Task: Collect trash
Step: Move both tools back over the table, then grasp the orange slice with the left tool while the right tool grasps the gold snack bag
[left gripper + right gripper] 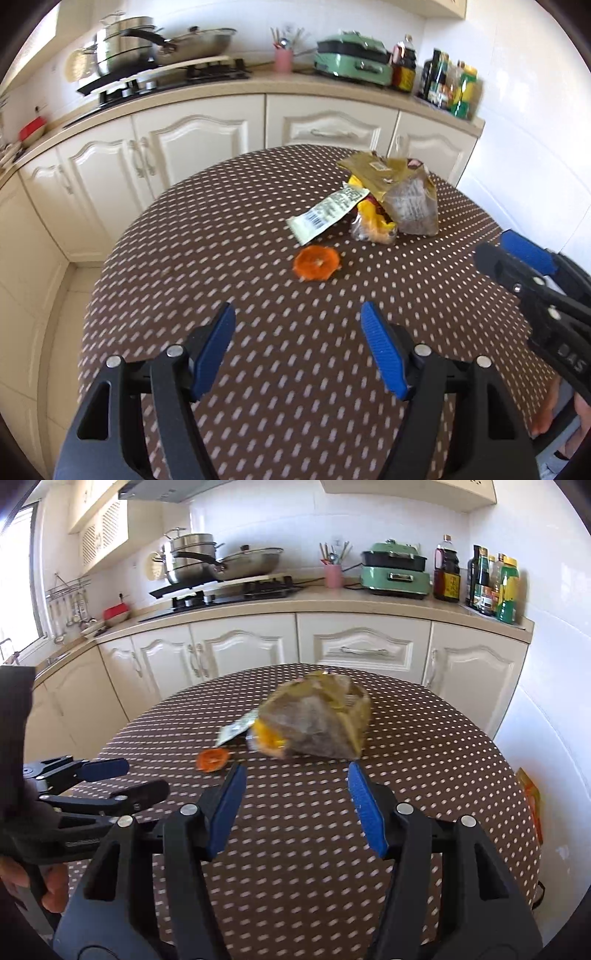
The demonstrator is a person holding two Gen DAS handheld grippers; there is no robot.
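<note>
A pile of trash lies on the round brown dotted table [207, 258]: a crumpled gold and clear bag [402, 192] [321, 716], a white wrapper with a barcode [328, 214] [232, 732], a yellow wrapper [373, 218] and, a little apart, an orange peel [316, 263] [212, 759]. My left gripper [297, 308] [146, 775] hovers over the table on the near side of the peel, open and empty. My right gripper [297, 767] [493, 245] is held just short of the gold bag, jaws apart, nothing between them.
Behind the table runs a cream cabinet counter [332, 602] with a stove, pots [192, 557], a pink utensil cup [333, 575], a green appliance [395, 570] and bottles [491, 583]. A white wall [546, 709] stands to the right. A hand [51, 890] holds the left gripper's handle.
</note>
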